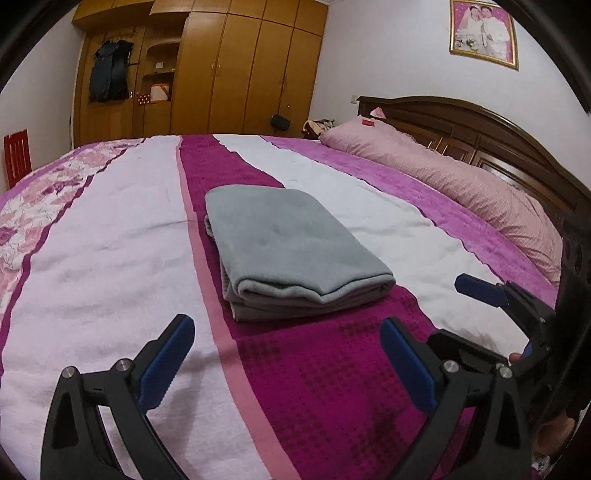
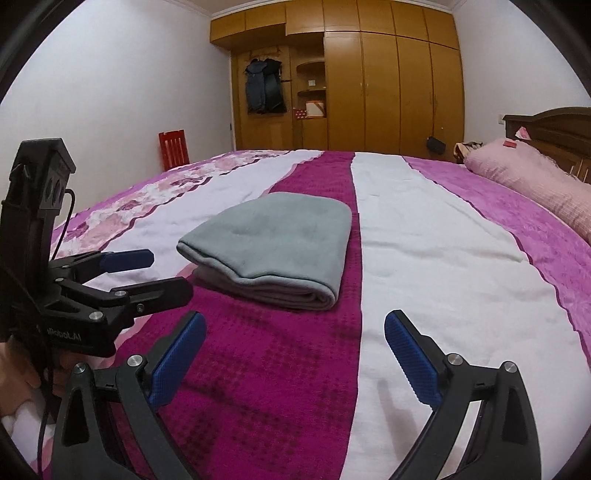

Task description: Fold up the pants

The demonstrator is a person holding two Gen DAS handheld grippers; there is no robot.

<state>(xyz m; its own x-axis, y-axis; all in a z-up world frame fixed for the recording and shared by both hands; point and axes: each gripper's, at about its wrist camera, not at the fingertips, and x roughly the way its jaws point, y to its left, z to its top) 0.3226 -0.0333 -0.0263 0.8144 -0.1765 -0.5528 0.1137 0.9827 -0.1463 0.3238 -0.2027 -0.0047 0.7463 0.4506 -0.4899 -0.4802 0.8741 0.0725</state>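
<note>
Both jaws of the left hand-held gripper (image 1: pixel 284 363) and right hand-held gripper (image 2: pixel 295 360) are held wide apart near the folded gray pants (image 1: pixel 291 251), which should be left flat.

Pants (image 1: pixel 291 254): folded grey stack, its inner layers and underside were hidden, no waistband or legs could be told.
Left gripper (image 1: pixel 286 363): arms ran off the bottom edge.
Right gripper (image 2: pixel 295 362): handle was cut off below too.
Hand (image 2: pixel 18 373): only a sliver showed behind the other tool.
Framed picture (image 1: pixel 484 33): top was clipped.
Wardrobe (image 2: pixel 369 81): shelf items were too small to tell.
</note>
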